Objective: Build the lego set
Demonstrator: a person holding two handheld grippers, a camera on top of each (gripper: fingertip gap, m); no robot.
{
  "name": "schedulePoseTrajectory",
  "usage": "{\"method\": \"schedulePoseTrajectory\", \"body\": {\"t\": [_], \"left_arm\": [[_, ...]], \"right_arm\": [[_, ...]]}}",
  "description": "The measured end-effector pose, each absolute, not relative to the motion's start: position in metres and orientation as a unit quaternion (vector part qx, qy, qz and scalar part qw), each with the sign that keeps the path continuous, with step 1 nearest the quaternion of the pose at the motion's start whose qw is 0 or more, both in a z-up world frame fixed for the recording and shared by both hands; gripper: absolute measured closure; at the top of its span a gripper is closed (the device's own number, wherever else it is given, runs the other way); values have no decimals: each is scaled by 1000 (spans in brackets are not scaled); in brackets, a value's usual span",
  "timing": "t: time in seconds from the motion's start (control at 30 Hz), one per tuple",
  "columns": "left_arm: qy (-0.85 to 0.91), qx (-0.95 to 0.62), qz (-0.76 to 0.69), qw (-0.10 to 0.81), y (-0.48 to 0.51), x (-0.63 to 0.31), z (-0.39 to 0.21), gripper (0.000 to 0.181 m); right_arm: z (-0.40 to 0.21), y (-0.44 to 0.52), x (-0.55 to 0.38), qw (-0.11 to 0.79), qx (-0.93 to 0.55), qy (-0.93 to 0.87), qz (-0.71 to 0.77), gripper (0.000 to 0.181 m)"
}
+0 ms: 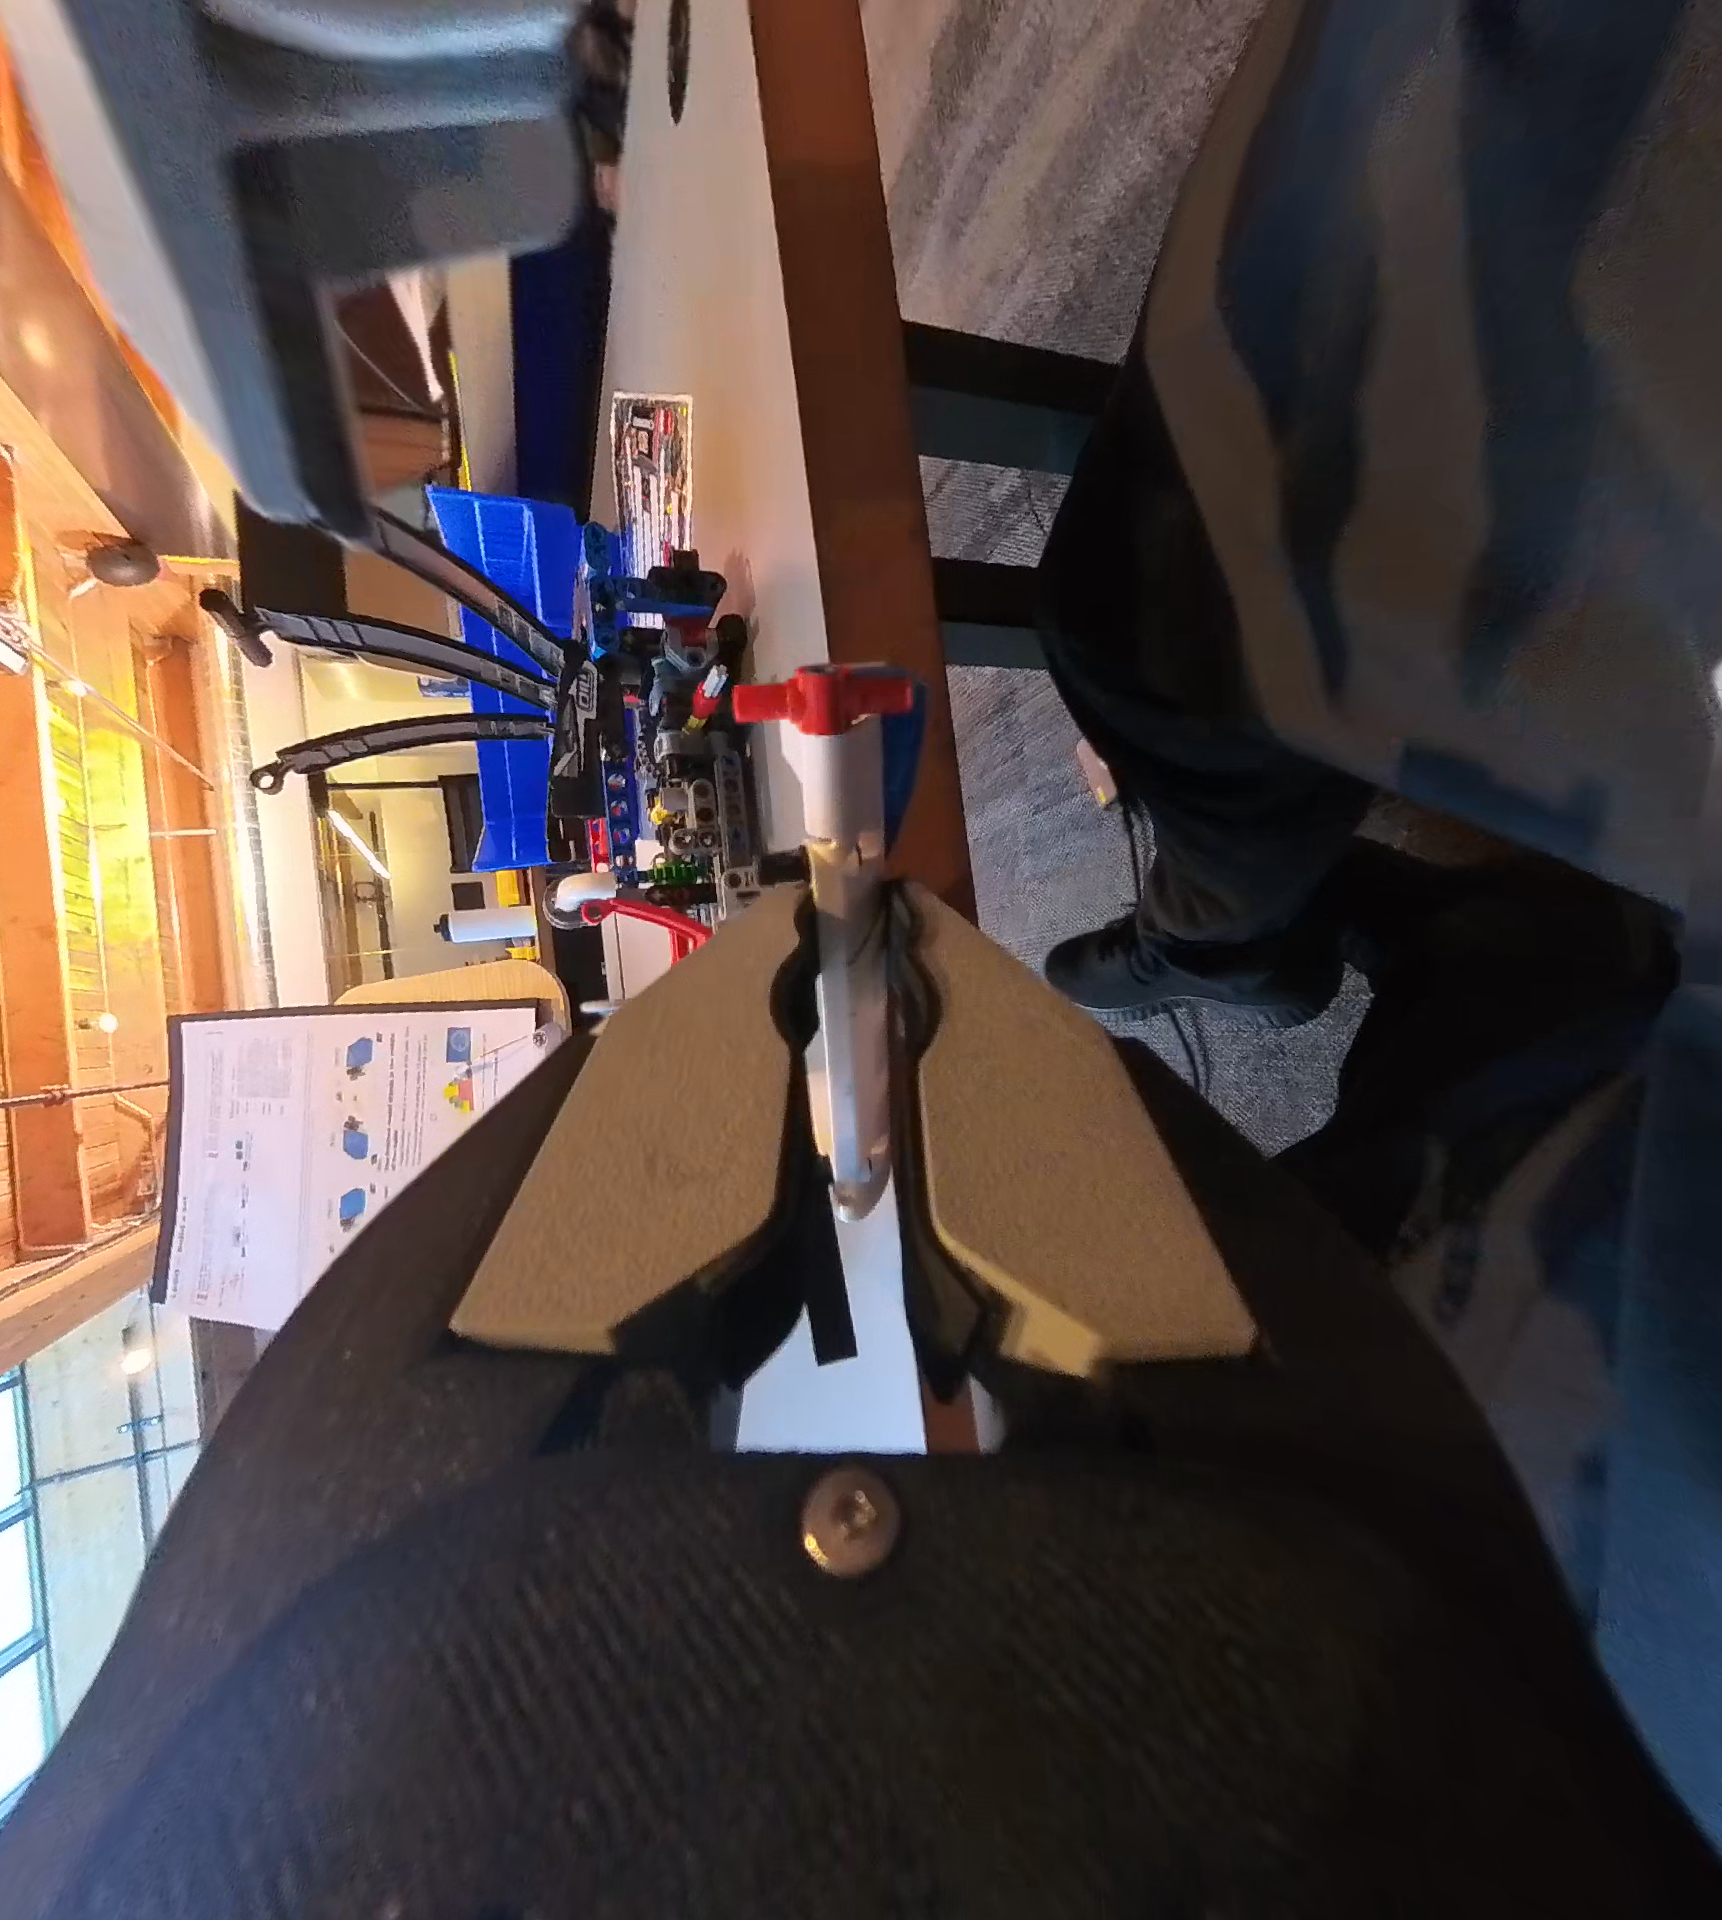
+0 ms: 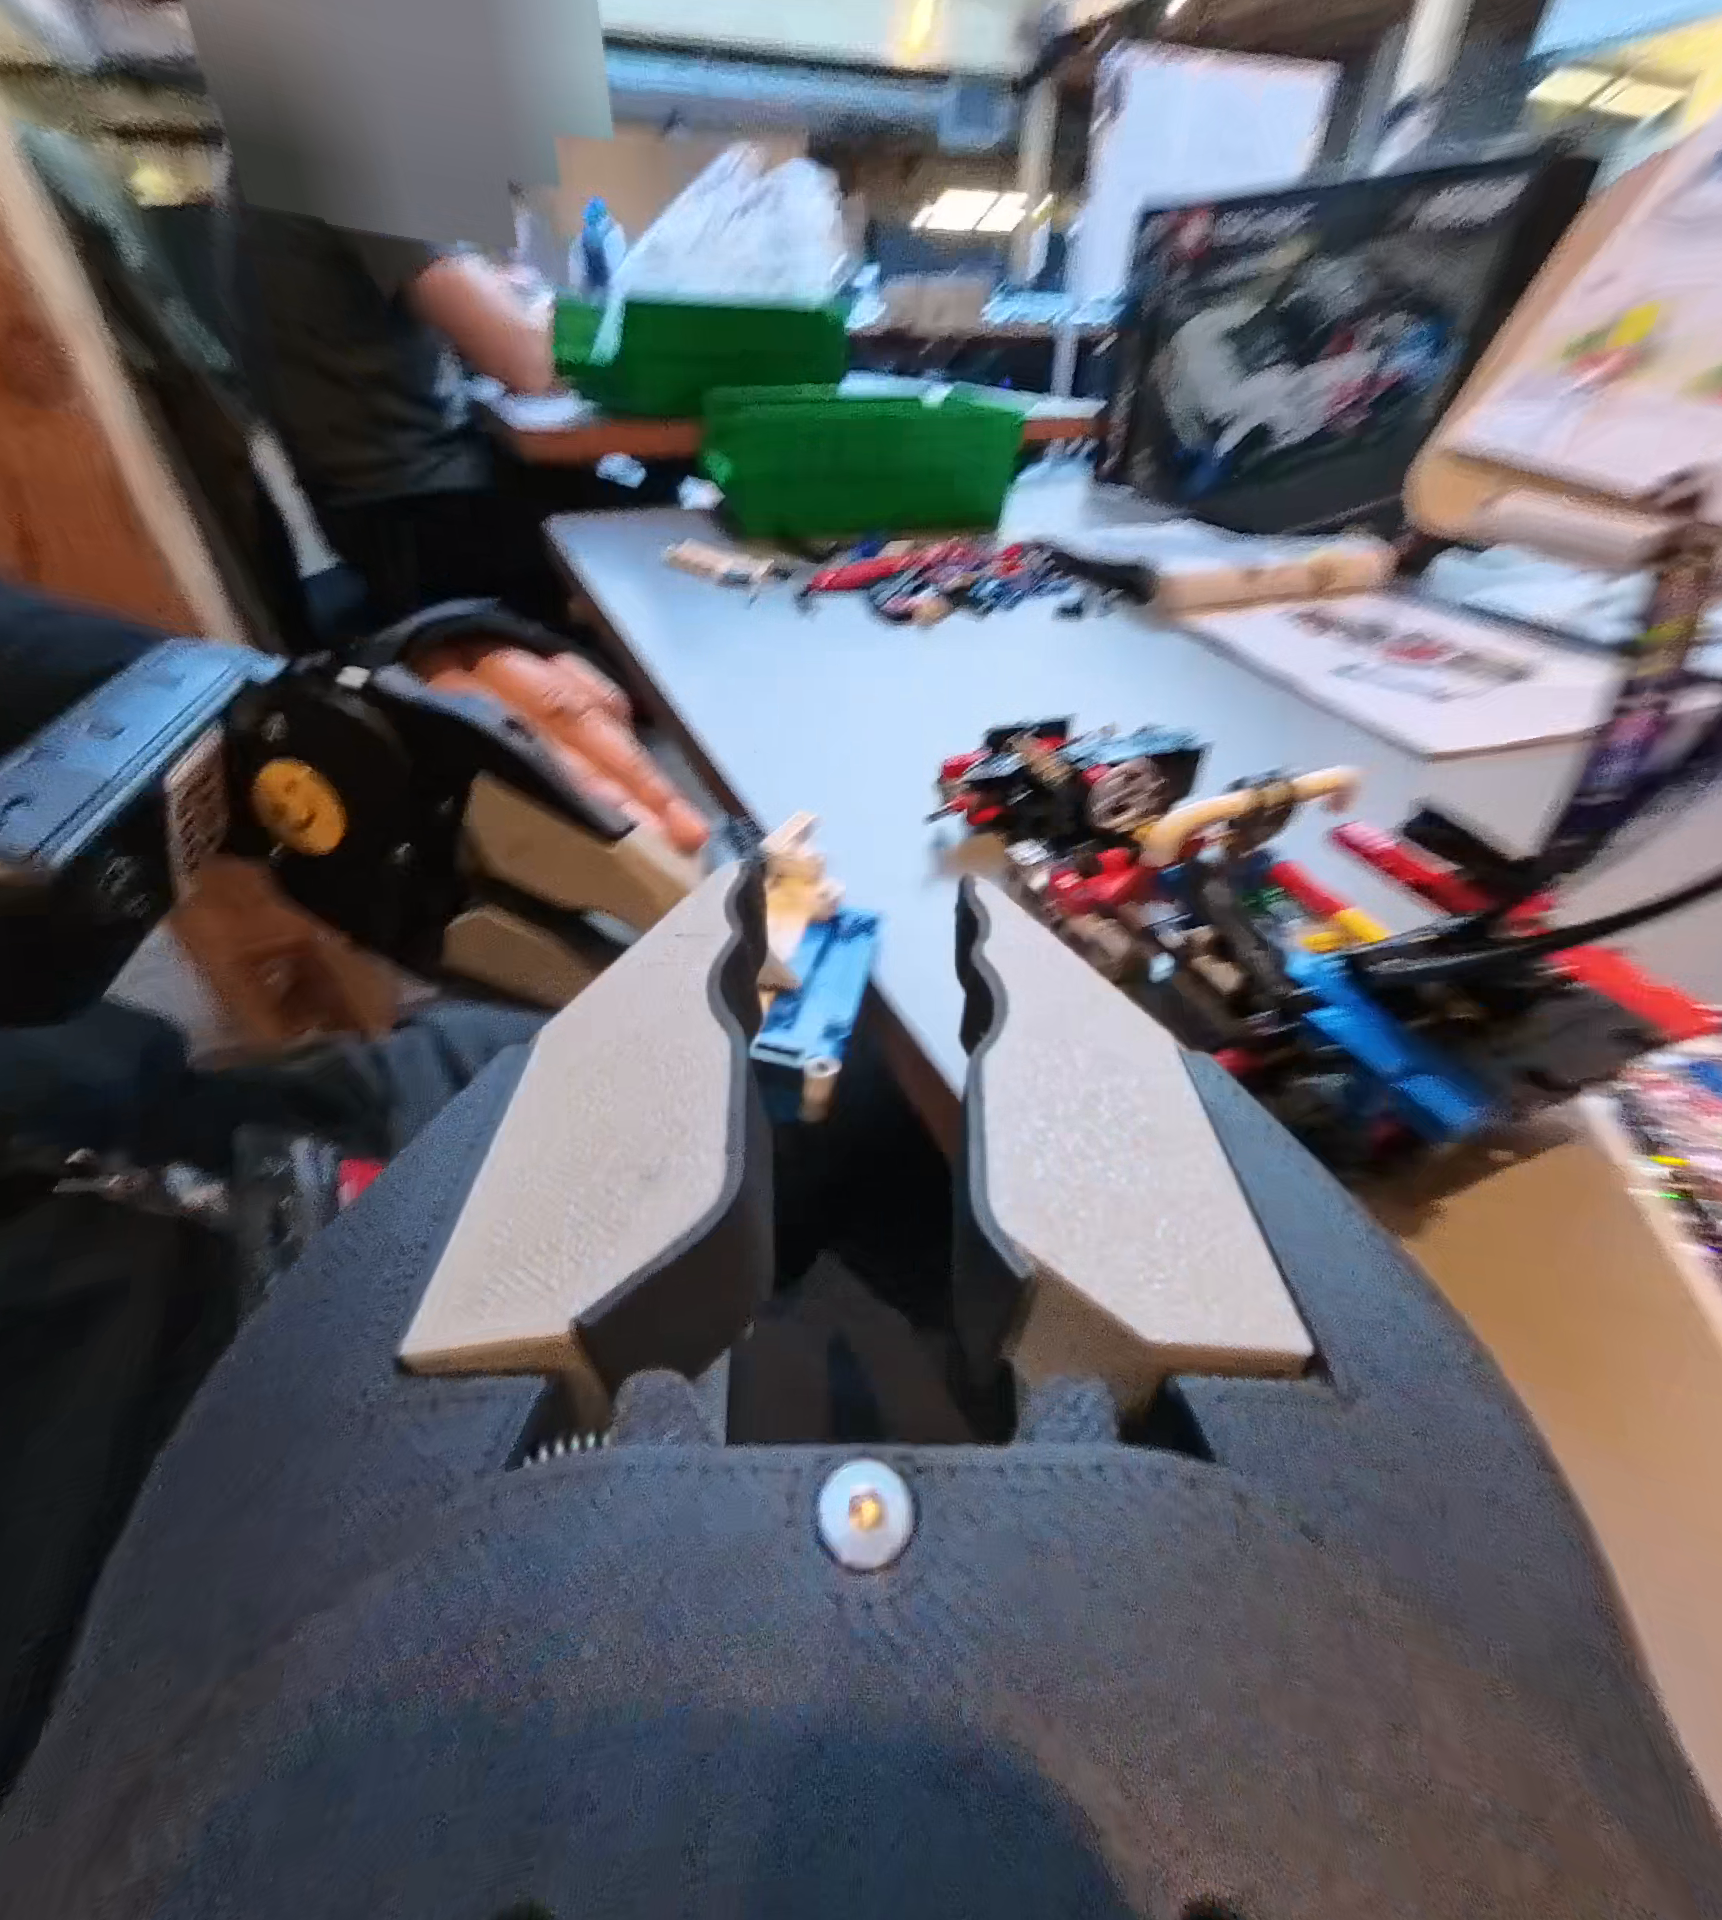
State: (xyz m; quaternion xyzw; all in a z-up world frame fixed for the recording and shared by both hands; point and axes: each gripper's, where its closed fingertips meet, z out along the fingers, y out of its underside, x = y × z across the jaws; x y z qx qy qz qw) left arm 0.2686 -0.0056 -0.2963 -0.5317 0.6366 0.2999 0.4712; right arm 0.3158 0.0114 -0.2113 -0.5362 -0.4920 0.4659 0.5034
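My left gripper (image 1: 852, 904) is shut on a small lego subassembly: a long white beam (image 1: 841, 997) with a red connector (image 1: 821, 696) at its far end and a blue part (image 1: 901, 769) behind it. It holds the piece off the table's near edge. The part-built lego model (image 1: 670, 748), black, blue, red and grey, stands on the white table (image 1: 711, 312) beyond. In the right wrist view my right gripper (image 2: 857, 904) is open and empty. It points at the held blue and white piece (image 2: 821, 992), which lies between its fingers. The left gripper (image 2: 369, 821) shows at left, and the model (image 2: 1200, 883) at right.
A blue bin (image 1: 514, 665) and an instruction sheet (image 1: 337, 1122) lie behind the model. Green bins (image 2: 857, 457), a dark set box (image 2: 1335, 343) and loose parts (image 2: 940, 582) are at the table's far end. A person (image 2: 369, 364) stands at the back left. A person's legs (image 1: 1200, 644) are by the table. Left tips to right tips: about 9 cm.
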Motion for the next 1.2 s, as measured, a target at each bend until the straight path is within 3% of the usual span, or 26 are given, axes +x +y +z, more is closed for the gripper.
{"method": "schedulePoseTrajectory", "body": {"t": [0.33,0.6,0.87,1.2], "left_arm": [[607,-560,318,466,-9,245,-291,173],[598,-571,320,464,-9,237,-292,173],[600,-556,321,478,-5,245,-287,173],[620,-522,310,497,4,266,-283,173]], "right_arm": [[-187,84,351,573,-547,-400,460,147],[-193,99,348,569,-556,-401,454,146],[-195,74,341,568,-515,-467,440,119],[-231,73,349,567,-563,-500,333,105]]}}
